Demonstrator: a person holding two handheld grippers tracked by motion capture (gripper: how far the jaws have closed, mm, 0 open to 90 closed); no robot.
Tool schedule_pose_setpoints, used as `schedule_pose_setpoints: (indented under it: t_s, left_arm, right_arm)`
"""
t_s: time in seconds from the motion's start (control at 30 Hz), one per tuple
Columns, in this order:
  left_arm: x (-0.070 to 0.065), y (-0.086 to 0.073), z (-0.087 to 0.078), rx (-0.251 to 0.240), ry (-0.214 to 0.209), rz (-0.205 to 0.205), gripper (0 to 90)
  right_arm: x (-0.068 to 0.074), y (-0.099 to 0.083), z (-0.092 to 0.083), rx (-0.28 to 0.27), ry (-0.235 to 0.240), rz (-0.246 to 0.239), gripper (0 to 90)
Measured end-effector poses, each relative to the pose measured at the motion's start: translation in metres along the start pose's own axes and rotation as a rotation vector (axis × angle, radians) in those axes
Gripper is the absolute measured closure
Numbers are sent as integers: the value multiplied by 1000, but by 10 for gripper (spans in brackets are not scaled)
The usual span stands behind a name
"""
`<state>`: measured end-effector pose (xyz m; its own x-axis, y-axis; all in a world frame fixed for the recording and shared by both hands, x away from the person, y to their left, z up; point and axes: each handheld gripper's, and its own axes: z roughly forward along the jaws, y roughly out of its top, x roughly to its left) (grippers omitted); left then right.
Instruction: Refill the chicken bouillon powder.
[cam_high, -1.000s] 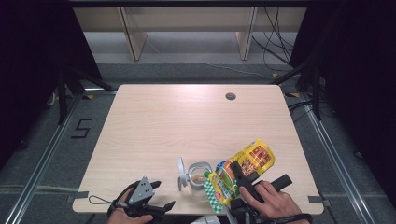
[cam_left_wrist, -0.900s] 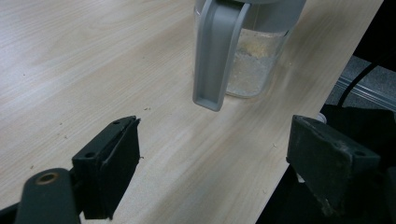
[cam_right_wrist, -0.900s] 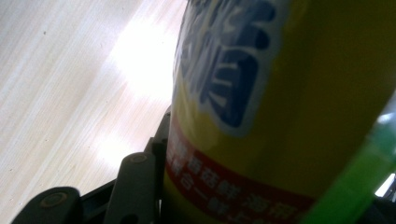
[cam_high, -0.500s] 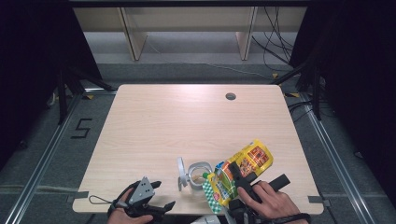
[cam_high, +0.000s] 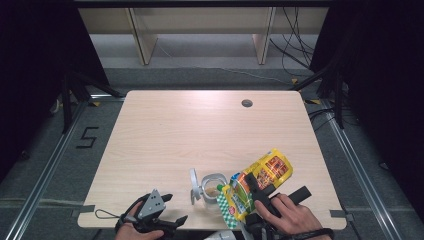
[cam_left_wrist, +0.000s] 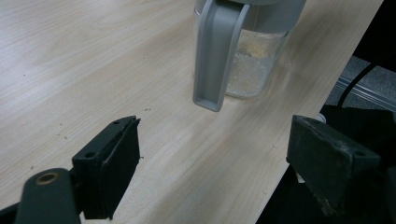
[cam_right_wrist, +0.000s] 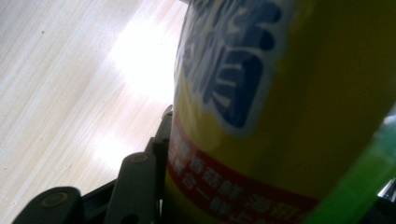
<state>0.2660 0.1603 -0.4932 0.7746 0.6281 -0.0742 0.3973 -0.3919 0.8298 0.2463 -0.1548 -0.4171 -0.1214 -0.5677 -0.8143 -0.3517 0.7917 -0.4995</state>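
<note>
The right gripper has its jaws clamped on a yellow snack bag, tilted with its mouth just beside the clear jug near the desk's front edge. A little pale food lies in the jug's bottom, so pouring seems begun, with most left. The left gripper, jaws apart and empty, waits left of the jug.
</note>
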Motion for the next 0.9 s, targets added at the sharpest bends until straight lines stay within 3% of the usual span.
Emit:
schedule_pose_setpoints:
  t_s: [0.9]
  left_arm:
    - [0, 1, -1, 7, 7, 2, 166]
  right_arm:
    - [2, 4, 1, 9, 7, -23, 580]
